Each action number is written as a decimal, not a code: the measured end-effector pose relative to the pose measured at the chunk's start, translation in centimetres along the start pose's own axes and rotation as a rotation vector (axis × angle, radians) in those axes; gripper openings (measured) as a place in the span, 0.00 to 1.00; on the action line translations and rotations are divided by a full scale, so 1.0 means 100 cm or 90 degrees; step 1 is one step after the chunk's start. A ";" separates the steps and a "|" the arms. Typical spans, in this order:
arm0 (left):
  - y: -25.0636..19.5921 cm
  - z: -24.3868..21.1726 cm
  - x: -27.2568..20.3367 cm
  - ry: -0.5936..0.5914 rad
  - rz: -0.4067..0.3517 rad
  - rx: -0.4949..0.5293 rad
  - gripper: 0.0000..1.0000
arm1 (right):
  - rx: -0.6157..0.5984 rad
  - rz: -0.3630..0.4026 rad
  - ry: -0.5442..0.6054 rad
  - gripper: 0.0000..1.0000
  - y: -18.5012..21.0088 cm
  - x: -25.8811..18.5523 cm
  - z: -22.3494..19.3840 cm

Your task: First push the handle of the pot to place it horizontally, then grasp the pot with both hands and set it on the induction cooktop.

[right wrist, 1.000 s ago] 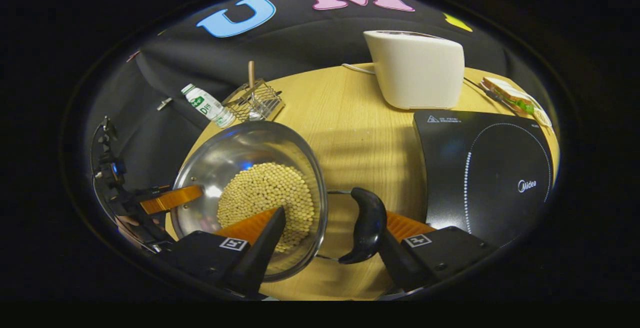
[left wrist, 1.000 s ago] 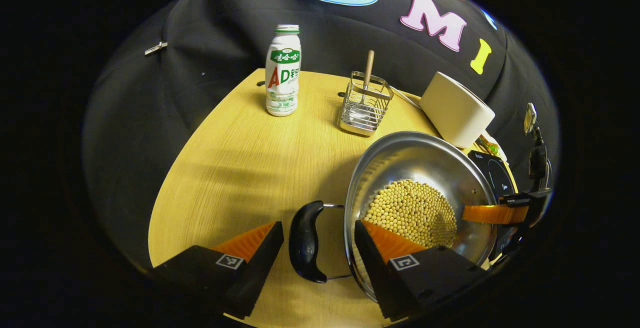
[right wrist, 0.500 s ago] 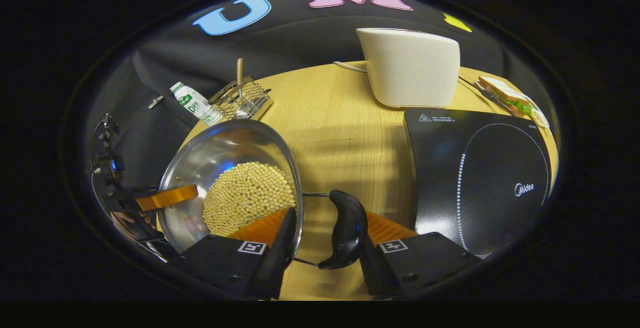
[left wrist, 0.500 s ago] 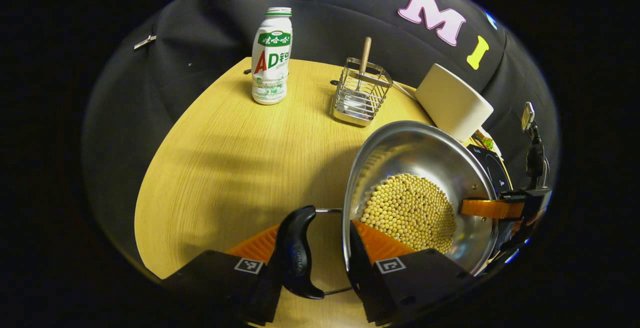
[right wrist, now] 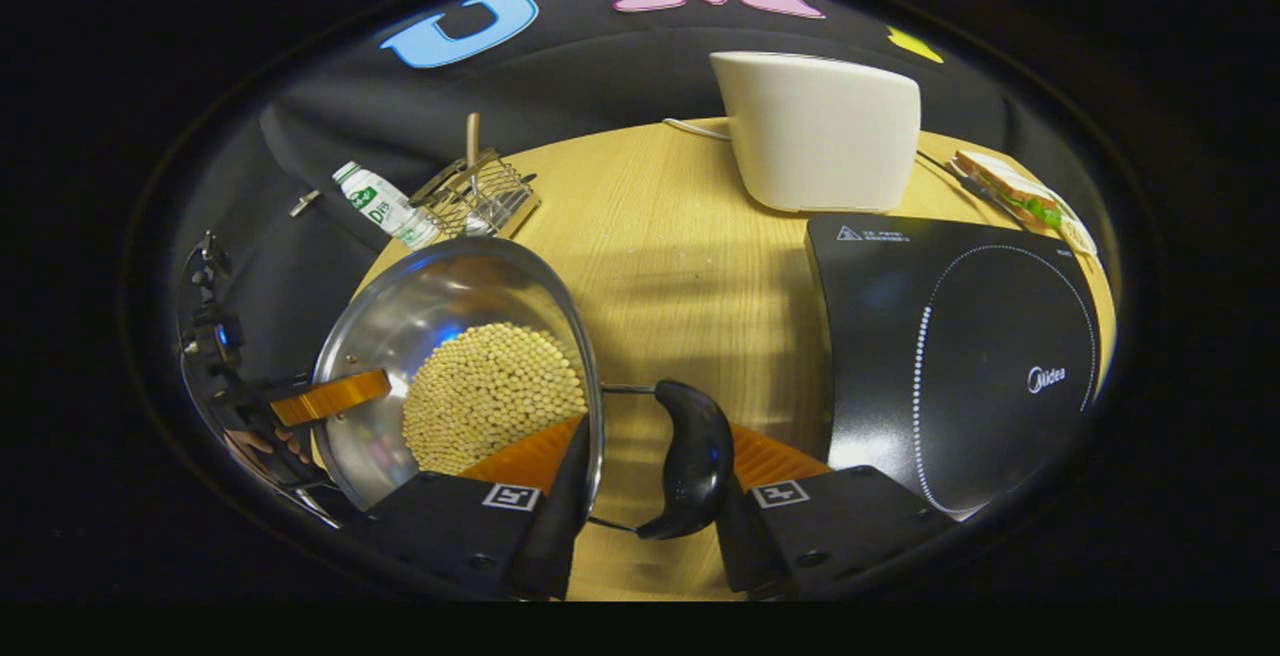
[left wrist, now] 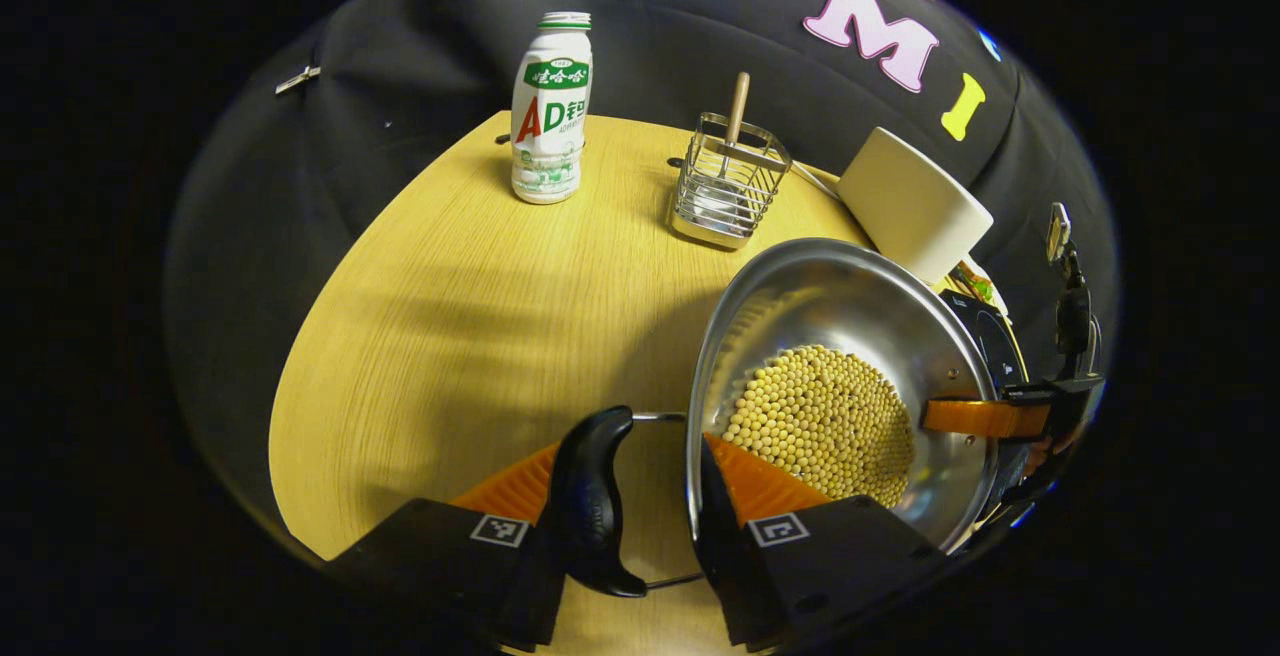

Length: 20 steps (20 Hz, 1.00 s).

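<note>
**Claws clamped on both pot handles**

Left claw (left wrist: 630, 516) is drawn in narrow on the pot (left wrist: 850, 306): one finger presses the outside of the black near handle (left wrist: 590, 496), the other sits inside the rim against the steel wall. Right claw (right wrist: 650, 496) does the same on the opposite side, with one finger inside the bowl and the other behind the far handle (right wrist: 690, 456). Both handles stick out sideways on their wire loops. In the left gripper view the right claw's inner finger reaches over the far rim. In the right gripper view part of a hand (right wrist: 260, 446) shows behind the left claw.

A heap of pale beans (left wrist: 820, 416) lies in the bottom of the pot. The pot looks tipped, and I cannot tell whether its base is touching the wooden surface (left wrist: 480, 316). It is beside the black induction cooktop (right wrist: 980, 356) and apart from it, with bare wood between them.

The cooktop carries a dotted white ring, a small white brand mark near its edge and a warning triangle with fine print at one corner. Behind it stands a white appliance (right wrist: 820, 131) with a cord, and a sandwich (right wrist: 1020, 196) lies next to that. Farther back are a wire caddy (left wrist: 728, 196) holding a wooden-handled tool and a white bottle (left wrist: 550, 106) with a green and red printed label.
</note>
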<state>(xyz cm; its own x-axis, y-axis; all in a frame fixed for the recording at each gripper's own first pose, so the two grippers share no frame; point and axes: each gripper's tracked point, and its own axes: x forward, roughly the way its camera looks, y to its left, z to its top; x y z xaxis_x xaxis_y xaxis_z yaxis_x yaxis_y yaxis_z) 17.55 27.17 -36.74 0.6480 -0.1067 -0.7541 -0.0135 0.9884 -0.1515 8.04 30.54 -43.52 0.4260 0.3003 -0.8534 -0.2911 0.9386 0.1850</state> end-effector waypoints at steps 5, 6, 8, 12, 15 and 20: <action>-0.002 -0.002 -0.029 -0.007 0.020 0.004 0.62 | 0.005 0.018 0.009 0.58 0.008 -0.018 -0.006; -0.004 -0.001 -0.035 -0.013 0.023 0.003 0.62 | 0.001 0.022 0.002 0.58 0.010 -0.024 -0.003; -0.011 0.002 -0.049 -0.022 0.026 -0.001 0.63 | -0.006 0.028 -0.009 0.59 0.011 -0.038 0.003; -0.040 0.010 -0.072 -0.033 0.023 0.006 0.63 | -0.007 0.030 -0.024 0.58 -0.004 -0.070 0.012; -0.075 0.020 -0.078 -0.041 0.012 0.022 0.63 | 0.002 0.023 -0.037 0.58 -0.029 -0.094 0.020; -0.140 0.030 -0.075 -0.048 -0.006 0.033 0.63 | 0.015 0.009 -0.053 0.58 -0.084 -0.126 0.036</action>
<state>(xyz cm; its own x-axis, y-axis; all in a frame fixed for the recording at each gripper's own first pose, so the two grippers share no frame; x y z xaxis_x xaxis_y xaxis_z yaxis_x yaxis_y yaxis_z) 15.17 14.45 -26.97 0.7031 -0.1100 -0.7026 0.0309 0.9918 -0.1243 8.18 19.49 -32.59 0.4924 0.3256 -0.8072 -0.2780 0.9376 0.2087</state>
